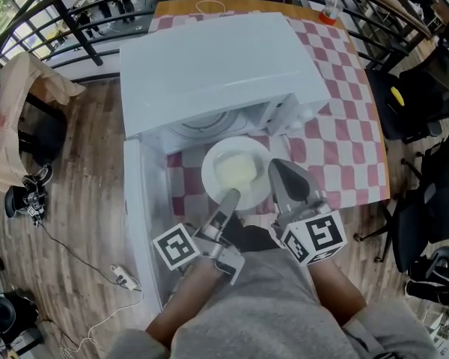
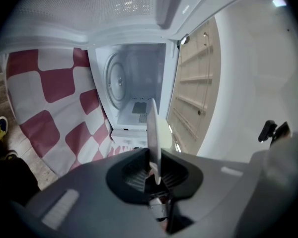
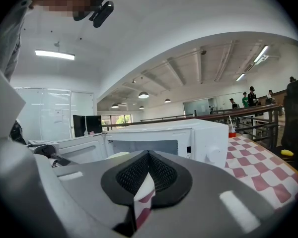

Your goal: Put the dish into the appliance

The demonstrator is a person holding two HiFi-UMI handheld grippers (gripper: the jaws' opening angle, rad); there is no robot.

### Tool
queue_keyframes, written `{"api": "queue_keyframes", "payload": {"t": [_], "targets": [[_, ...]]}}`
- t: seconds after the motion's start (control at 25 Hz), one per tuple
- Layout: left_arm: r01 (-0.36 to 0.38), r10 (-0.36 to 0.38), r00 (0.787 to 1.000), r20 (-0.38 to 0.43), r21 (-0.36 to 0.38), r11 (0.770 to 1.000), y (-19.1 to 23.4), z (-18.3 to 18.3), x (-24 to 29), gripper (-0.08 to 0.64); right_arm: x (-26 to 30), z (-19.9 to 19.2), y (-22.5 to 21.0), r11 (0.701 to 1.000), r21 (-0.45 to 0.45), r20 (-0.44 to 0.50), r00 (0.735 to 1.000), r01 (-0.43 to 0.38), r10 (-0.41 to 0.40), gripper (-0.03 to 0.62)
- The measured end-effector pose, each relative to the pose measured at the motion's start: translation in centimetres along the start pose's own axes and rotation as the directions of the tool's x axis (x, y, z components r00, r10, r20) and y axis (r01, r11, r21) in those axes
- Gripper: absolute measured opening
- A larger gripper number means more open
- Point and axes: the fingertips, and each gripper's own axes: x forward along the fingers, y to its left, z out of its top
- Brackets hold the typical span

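A: Head view: microwave [image 1: 217, 66] door [image 1: 144, 223] stands open, turntable [image 1: 209, 122] bare. Dish [image 1: 236, 172]?
B: Not in yet. It's just in front of the microwave's mouth, above the checked cloth [image 1: 344, 126]. Left gripper [image 1: 231, 196] clamped on its near rim.
A: Right gripper [image 1: 277, 167]?
B: Jaws together, nothing in them, also before the microwave. Left to do, I judge: carry the dish onto the turntable, let go

A white dish [image 1: 236, 172] was in the middle of the frame, just below the open white microwave [image 1: 217, 58]. The left gripper [image 1: 230, 198] held its lower edge. The right gripper [image 1: 288, 182] was just beside it.
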Motion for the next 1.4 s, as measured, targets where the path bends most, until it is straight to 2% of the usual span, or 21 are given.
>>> {"api": "queue_keyframes", "payload": {"t": [0.28, 0.6, 1.16, 1.28, 1.4], "targets": [[-0.019, 0.018, 0.999, 0.038, 0.028, 0.999, 0.4, 0.6, 0.5, 0.043, 0.4, 0.4, -0.7, 1.0, -0.01, 0.007, 1.0, -0.02, 0.02, 0.0], [-0.056, 0.051, 0.992, 0.118, 0.036, 0.998, 0.9, 2.1, 1.5, 0.044, 2.2, 1.0, -1.9, 0.997, -0.014, 0.0, 0.997, -0.072, 0.072, 0.0], [-0.069, 0.054, 0.967, 0.249, 0.054, 0.996, 1.7, 5.8, 3.4, 0.044, 5.3, 1.1, -2.9, 0.983, -0.03, 0.005, 0.983, -0.184, 0.184, 0.0], [-0.074, 0.055, 0.96, 0.274, 0.059, 0.996, 2.8, 6.9, 3.8, 0.044, 6.0, 1.0, -2.9, 0.98, -0.041, 0.011, 0.981, -0.196, 0.196, 0.0], [-0.106, 0.086, 0.951, 0.297, 0.049, 0.993, 4.7, 7.8, 4.2, 0.044, 6.1, 0.8, -2.9, 0.976, -0.042, 0.007, 0.977, -0.213, 0.213, 0.0]]}}
